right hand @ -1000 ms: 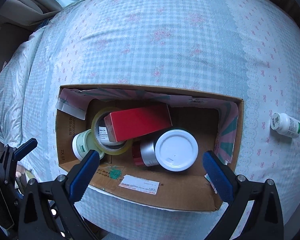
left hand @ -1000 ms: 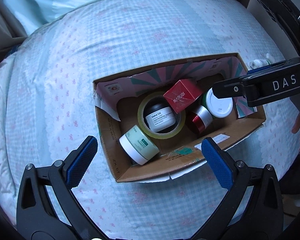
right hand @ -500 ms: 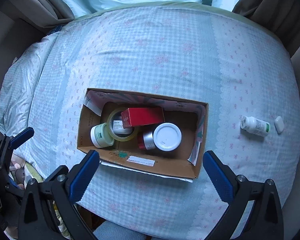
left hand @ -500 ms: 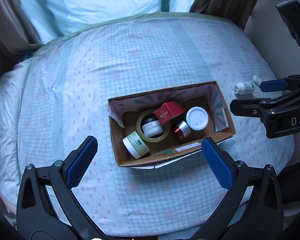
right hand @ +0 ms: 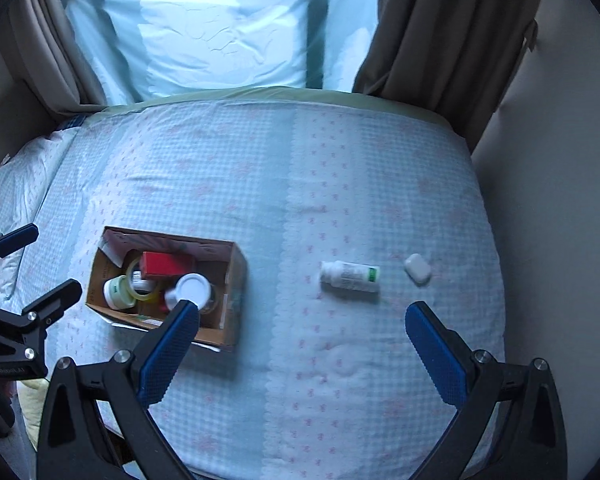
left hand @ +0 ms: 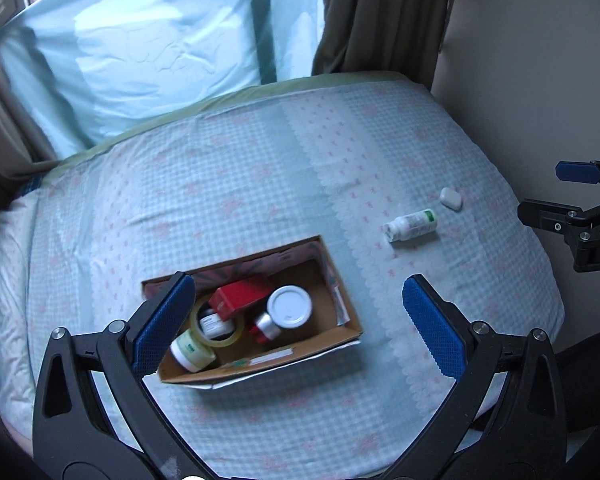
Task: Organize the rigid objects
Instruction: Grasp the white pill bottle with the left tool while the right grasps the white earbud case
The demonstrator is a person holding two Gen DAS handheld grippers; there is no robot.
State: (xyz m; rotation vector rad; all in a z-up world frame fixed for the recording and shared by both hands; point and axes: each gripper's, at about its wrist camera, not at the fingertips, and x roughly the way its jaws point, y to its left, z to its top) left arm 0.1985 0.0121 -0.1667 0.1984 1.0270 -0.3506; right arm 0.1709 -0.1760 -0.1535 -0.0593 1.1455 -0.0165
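Note:
An open cardboard box sits on the bed. It holds a red box, a tape roll, a white-lidded jar, a green-white jar and a silver-red jar. A white bottle lies on its side to the right of the box, with a small white case beyond it. My left gripper is open and empty, high above the box. My right gripper is open and empty, high above the sheet between the box and the bottle.
The bed has a blue checked sheet. A pale blue pillow and brown curtains stand behind it. A wall runs close along the right side of the bed.
Both grippers have drawn up and back from the box, which now looks much smaller. The bottle and the white case have come fully into view. Both stay open.

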